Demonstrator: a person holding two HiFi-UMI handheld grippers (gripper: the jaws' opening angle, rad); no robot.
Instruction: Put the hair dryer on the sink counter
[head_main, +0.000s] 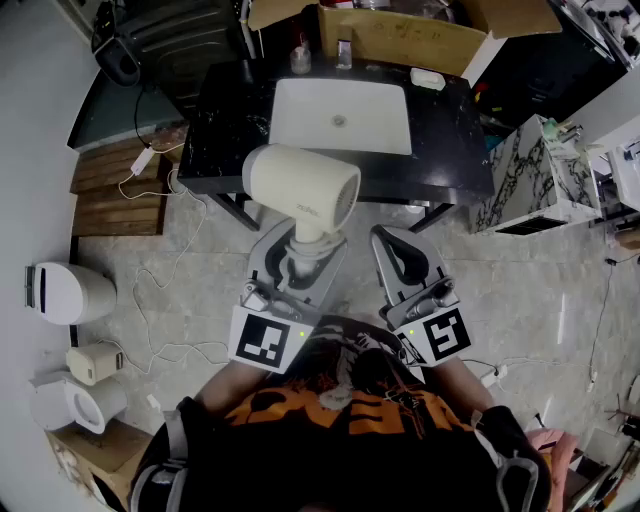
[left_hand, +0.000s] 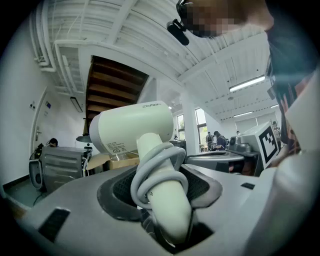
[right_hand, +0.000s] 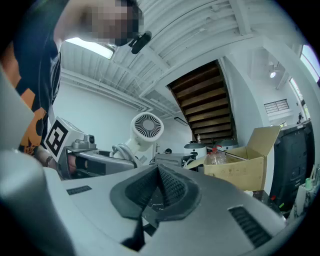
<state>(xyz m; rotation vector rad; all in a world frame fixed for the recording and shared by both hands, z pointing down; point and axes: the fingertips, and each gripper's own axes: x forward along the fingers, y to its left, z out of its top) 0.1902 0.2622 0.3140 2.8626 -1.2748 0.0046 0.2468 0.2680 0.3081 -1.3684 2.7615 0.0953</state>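
A cream hair dryer (head_main: 300, 188) stands upright in my left gripper (head_main: 300, 255), which is shut on its handle; the grey cord is coiled round that handle. In the left gripper view the dryer's body (left_hand: 132, 127) rises above the jaws, and the left gripper (left_hand: 162, 200) clasps the handle low down. The dryer hangs in the air in front of the black sink counter (head_main: 450, 130) with its white basin (head_main: 340, 115). My right gripper (head_main: 397, 258) is beside it on the right, shut and empty. From the right gripper (right_hand: 159, 192) I see the dryer's grille (right_hand: 146, 126).
On the counter's back edge stand two small bottles (head_main: 300, 60) and a soap dish (head_main: 427, 78). A cardboard box (head_main: 400, 35) is behind it, a marble-patterned cabinet (head_main: 520, 185) to the right. Cables (head_main: 160, 300) and white appliances (head_main: 70, 292) lie on the floor at left.
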